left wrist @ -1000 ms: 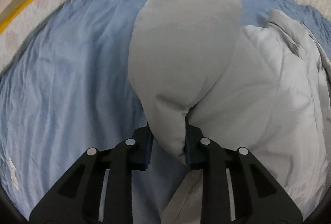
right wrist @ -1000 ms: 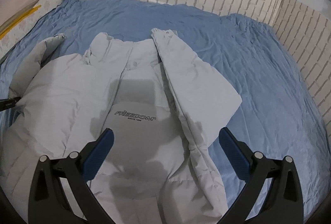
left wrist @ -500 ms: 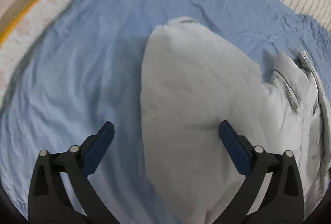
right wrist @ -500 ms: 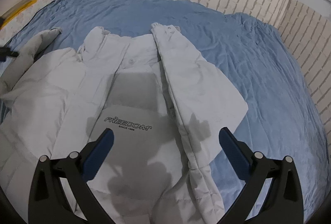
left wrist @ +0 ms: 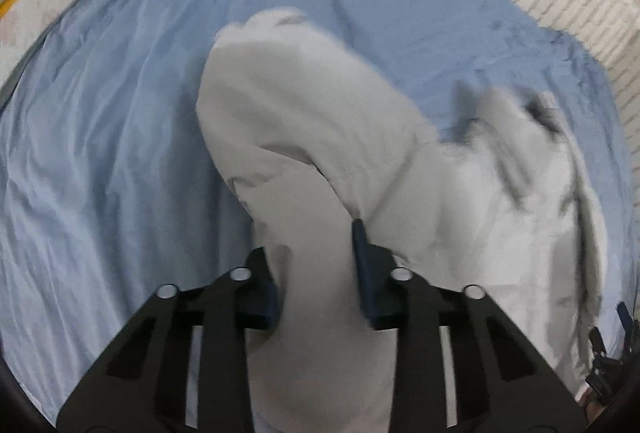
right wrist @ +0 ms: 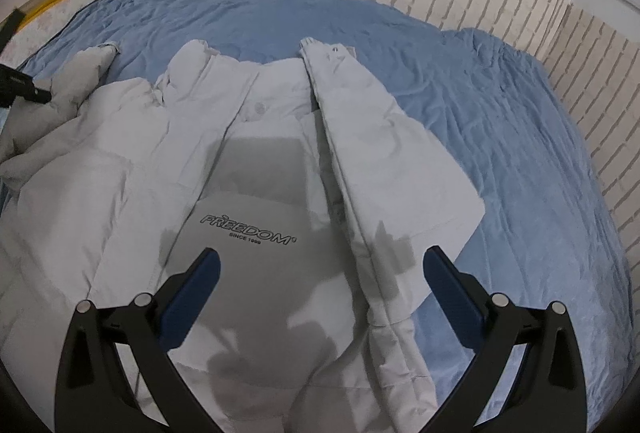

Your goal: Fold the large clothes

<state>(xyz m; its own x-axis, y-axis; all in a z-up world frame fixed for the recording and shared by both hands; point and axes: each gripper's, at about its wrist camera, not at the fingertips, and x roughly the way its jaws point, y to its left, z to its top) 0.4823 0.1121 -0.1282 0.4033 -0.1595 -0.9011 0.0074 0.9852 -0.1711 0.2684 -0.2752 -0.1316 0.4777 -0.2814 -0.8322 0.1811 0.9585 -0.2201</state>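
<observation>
Sleeve (left wrist: 316,137) regripped — left fingers (left wrist: 362,245) closing

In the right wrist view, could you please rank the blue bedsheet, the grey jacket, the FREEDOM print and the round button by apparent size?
1. blue bedsheet and grey jacket: too alike to rank; the jacket lies nearer the camera.
2. FREEDOM print
3. round button

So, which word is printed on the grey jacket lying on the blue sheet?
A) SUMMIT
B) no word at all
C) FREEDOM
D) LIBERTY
C: the right wrist view shows FREEDOM printed on the jacket, in front of the open right gripper.
</observation>
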